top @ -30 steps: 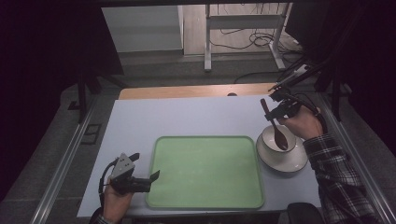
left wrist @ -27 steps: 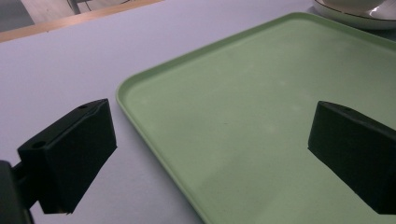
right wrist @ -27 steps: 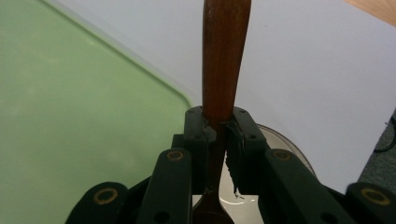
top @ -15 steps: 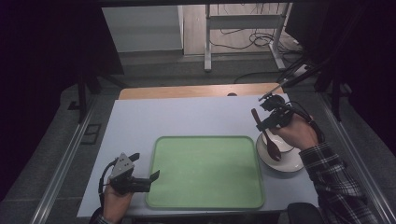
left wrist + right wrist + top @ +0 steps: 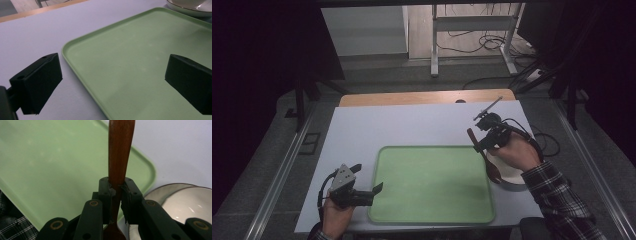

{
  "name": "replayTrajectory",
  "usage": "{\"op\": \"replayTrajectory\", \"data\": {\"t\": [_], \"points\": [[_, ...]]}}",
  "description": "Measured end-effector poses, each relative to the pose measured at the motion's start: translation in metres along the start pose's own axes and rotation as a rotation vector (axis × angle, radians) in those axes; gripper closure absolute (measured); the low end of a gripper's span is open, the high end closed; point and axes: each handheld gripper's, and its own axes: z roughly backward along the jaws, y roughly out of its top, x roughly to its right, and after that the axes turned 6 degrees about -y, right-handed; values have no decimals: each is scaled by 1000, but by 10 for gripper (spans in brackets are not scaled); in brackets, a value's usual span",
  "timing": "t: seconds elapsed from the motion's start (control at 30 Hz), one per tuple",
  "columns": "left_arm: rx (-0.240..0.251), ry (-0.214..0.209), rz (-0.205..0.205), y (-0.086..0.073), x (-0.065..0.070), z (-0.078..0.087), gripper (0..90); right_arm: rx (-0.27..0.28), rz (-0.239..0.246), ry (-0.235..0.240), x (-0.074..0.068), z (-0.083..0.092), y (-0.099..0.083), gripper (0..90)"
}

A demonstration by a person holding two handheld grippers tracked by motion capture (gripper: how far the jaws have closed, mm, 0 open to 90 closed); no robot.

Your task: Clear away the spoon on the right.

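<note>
Right gripper (image 5: 479,145) has come off the bowl (image 5: 512,175) since a second ago, spoon and all: earlier the wooden spoon (image 5: 484,159) hung with its scoop over the bowl, now the hand has slid toward the green tray (image 5: 432,185) and a bit lower, so the gripper sits over the tray's far right edge with the bowl just behind and under the hand (image 5: 512,152). Jaws nearly closed, pinching the spoon handle (image 5: 119,157) mid-shaft; no change in that grip over the second. In the right gripper view the handle runs straight up out of the jaws over the tray corner (image 5: 140,167), the scoop end drops below the jaws, and the white bowl rim (image 5: 175,192) is down to the gripper's right. From above the spoon hangs tilted, scoop toward the person, right at the tray/bowl boundary. Left gripper (image 5: 362,192) hasn't moved: jaws wide apart, nothing between them, parked at the tray's near left edge (image 5: 75,62), tray floor bare in front of it. Read: spoon is being transferred from bowl to tray, roughly mid-carry; what's left is likely a bit more travel inward, lower, then release. Risk: scoop clipping the tray lip or bowl rim on the way down.
</note>
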Motion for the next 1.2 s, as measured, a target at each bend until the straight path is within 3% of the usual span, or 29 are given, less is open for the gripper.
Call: {"op": "replayTrajectory", "data": {"t": [0.67, 0.93, 1.2], "points": [[2, 3, -2, 0, 0, 1, 6, -70, 52, 64, -34, -52, 1, 792], [2, 3, -1, 0, 0, 1, 6, -100, 42, 66, -38, -71, -2, 792], [3, 3, 0, 0, 0, 1, 6, -75, 41, 54, -39, -89, -9, 782]]}}
